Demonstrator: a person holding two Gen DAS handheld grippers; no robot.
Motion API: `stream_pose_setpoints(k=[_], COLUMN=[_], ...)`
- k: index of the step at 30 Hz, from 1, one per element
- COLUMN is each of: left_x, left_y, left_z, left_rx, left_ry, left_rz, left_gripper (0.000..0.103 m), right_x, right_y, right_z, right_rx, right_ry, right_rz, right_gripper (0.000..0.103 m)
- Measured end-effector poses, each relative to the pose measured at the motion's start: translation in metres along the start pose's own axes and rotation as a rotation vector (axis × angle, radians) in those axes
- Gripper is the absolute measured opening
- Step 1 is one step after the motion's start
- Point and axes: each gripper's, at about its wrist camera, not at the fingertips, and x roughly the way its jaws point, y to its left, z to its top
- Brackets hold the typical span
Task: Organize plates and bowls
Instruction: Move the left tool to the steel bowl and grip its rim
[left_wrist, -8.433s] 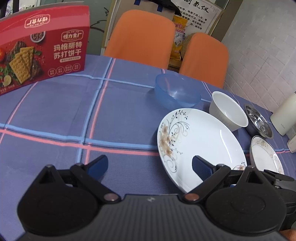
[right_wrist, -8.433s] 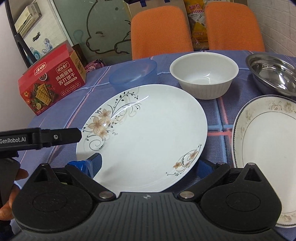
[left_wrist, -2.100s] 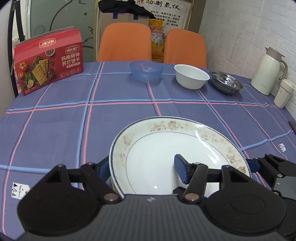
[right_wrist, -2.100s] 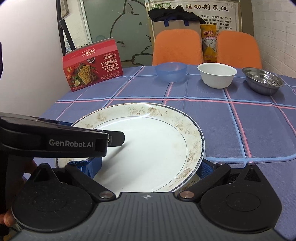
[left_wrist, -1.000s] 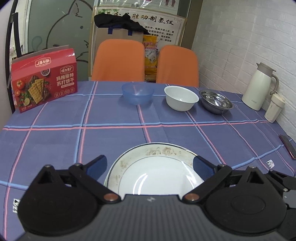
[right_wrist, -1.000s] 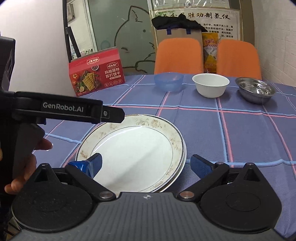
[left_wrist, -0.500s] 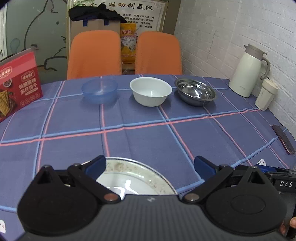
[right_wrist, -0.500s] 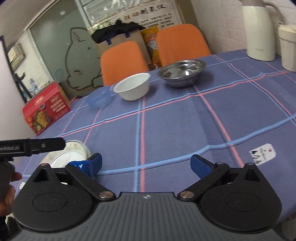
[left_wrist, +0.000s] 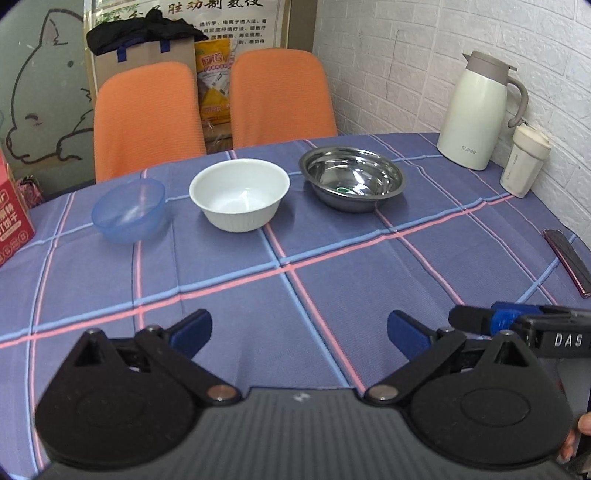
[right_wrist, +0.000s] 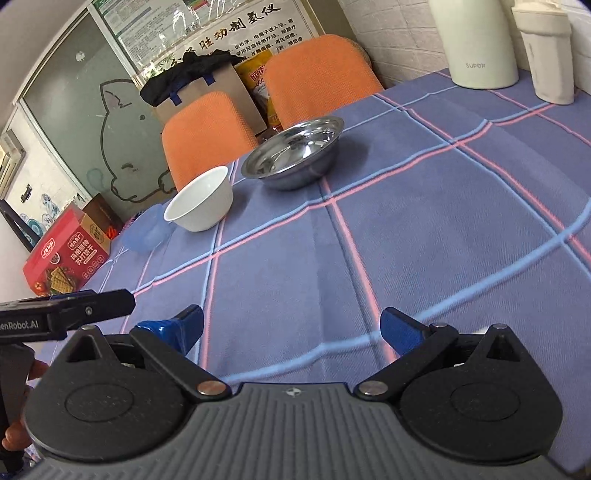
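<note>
At the far left edge of the left wrist view a red cracker box (left_wrist: 13, 218) pokes into frame on the checked tablecloth (left_wrist: 332, 266). Moving right along the middle of the frame, three bowls stand in a row, each apart from the next: a blue plastic bowl (left_wrist: 128, 209), a white bowl (left_wrist: 239, 194) just left of centre, and a steel bowl (left_wrist: 351, 178) right of centre. All three sit upright and empty. Behind them, in the upper middle, are two orange chairs (left_wrist: 147, 118). In the upper right stand a cream thermos jug (left_wrist: 480, 110) and a small lidded cup (left_wrist: 526, 160) beside it.

Along the bottom, the left gripper (left_wrist: 299, 332) has its blue-tipped jaws spread wide with nothing between them, over bare cloth. The right gripper (right_wrist: 291, 330), seen in its own view, is likewise spread wide and empty, well short of the bowls.
</note>
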Motion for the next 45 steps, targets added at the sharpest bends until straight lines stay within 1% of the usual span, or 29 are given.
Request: stream_pose_setpoints(k=[4, 7, 10, 12, 14, 15, 17, 19, 21, 25, 29, 32, 34, 36, 38, 42, 45], left_x=[0.011, 0.018, 0.027, 0.040, 0.061, 0.073, 0.098, 0.124, 0.150, 0.196, 0.223, 0.230, 0.232, 0.236, 0.238, 0.245, 0.248], left_y=[0.003, 0.009, 0.015, 0.015, 0.012, 0.010, 0.007, 0.001, -0.006, -0.018, -0.024, -0.024, -0.023, -0.024, -0.024, -0.026, -0.028], left_z=[0.011, 0.030, 0.064, 0.090, 0.115, 0.127, 0.147, 0.162, 0.173, 0.183, 0.188, 0.189, 0.189, 0.190, 0.189, 0.187, 0.186], left_rx=[0.013, 0.015, 0.002, 0.005, 0.006, 0.006, 0.003, 0.012, 0.020, 0.062, 0.079, 0.073, 0.071, 0.073, 0.071, 0.060, 0.065], left_ry=[0.020, 0.029, -0.006, -0.027, -0.033, -0.026, -0.002, 0.033, 0.064, 0.123, 0.146, 0.143, 0.147, 0.151, 0.151, 0.171, 0.184], left_rz=[0.021, 0.003, -0.043, -0.060, -0.071, -0.088, -0.135, -0.166, -0.160, -0.125, -0.114, -0.124, -0.127, -0.125, -0.122, -0.125, -0.128], left_gripper=[0.100, 0.100, 0.100, 0.100, 0.100, 0.100, 0.100, 0.100, 0.100, 0.100, 0.100, 0.100, 0.100, 0.100, 0.100, 0.100, 0.100], right_x=[0.013, 0.024, 0.035, 0.042, 0.049, 0.053, 0.063, 0.071, 0.078, 0.087, 0.101, 0.109, 0.112, 0.117, 0.123, 0.129, 0.140], right_y=[-0.004, -0.003, -0.001, 0.000, 0.001, 0.001, 0.002, 0.002, 0.000, -0.006, -0.011, -0.013, -0.013, -0.013, -0.014, -0.016, -0.013], right_z=[0.021, 0.037, 0.054, 0.066, 0.078, 0.083, 0.093, 0.101, 0.107, 0.117, 0.121, 0.125, 0.130, 0.135, 0.139, 0.143, 0.143], right_rx=[-0.028, -0.065, -0.115, -0.144, -0.160, -0.168, -0.190, -0.212, -0.228, -0.239, -0.249, -0.238, -0.234, -0.240, -0.240, -0.209, -0.232], right_ry=[0.000, -0.003, -0.008, -0.014, -0.025, -0.030, -0.028, -0.020, -0.013, 0.001, 0.040, 0.061, 0.052, 0.035, 0.037, 0.026, 0.035], right_rz=[0.007, 0.008, -0.001, -0.011, -0.021, -0.023, -0.039, -0.056, -0.070, -0.089, -0.093, -0.081, -0.082, -0.096, -0.115, -0.111, -0.139], right_gripper=[0.090, 0.090, 0.090, 0.090, 0.090, 0.090, 0.090, 0.090, 0.090, 0.090, 0.090, 0.090, 0.090, 0.090, 0.090, 0.090, 0.090])
